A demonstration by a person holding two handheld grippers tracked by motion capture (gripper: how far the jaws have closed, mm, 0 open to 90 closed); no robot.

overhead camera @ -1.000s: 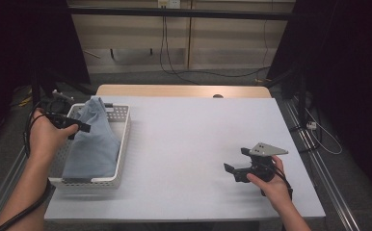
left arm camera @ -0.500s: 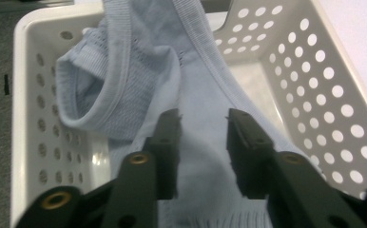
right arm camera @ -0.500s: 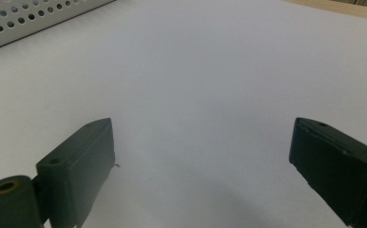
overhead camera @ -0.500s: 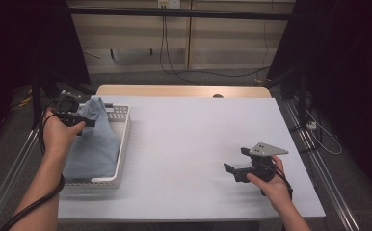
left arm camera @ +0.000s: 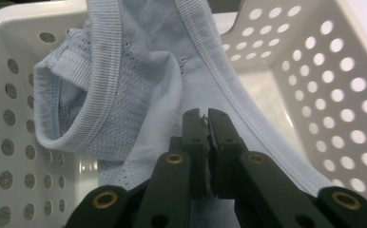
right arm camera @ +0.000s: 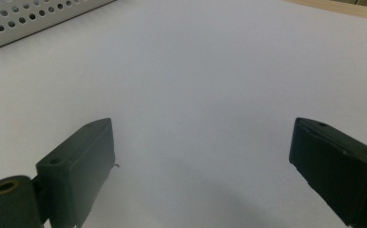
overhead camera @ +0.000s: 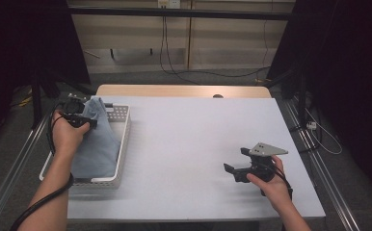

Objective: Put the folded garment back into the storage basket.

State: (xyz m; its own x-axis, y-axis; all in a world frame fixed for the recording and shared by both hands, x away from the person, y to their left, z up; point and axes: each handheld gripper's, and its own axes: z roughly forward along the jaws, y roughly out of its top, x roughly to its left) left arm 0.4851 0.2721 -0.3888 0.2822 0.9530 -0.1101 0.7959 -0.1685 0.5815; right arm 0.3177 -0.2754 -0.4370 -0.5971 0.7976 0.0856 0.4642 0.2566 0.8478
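Fabric of the pale blue garment [left arm camera: 139,95] is pinched between the left gripper [left arm camera: 206,116] jaws, which have just closed, inside the white basket [overhead camera: 121,144] at frame left. At lower right, the right gripper [right arm camera: 200,156] rests on the table [overhead camera: 189,144], jaws wide apart.

The high view looks forward and down from above the table's [overhead camera: 189,144] near side, while the left gripper view peers closely into the white basket [left arm camera: 343,71] and the right gripper view skims low across the tabletop, sharing that basket's perforated wall [right arm camera: 24,19].
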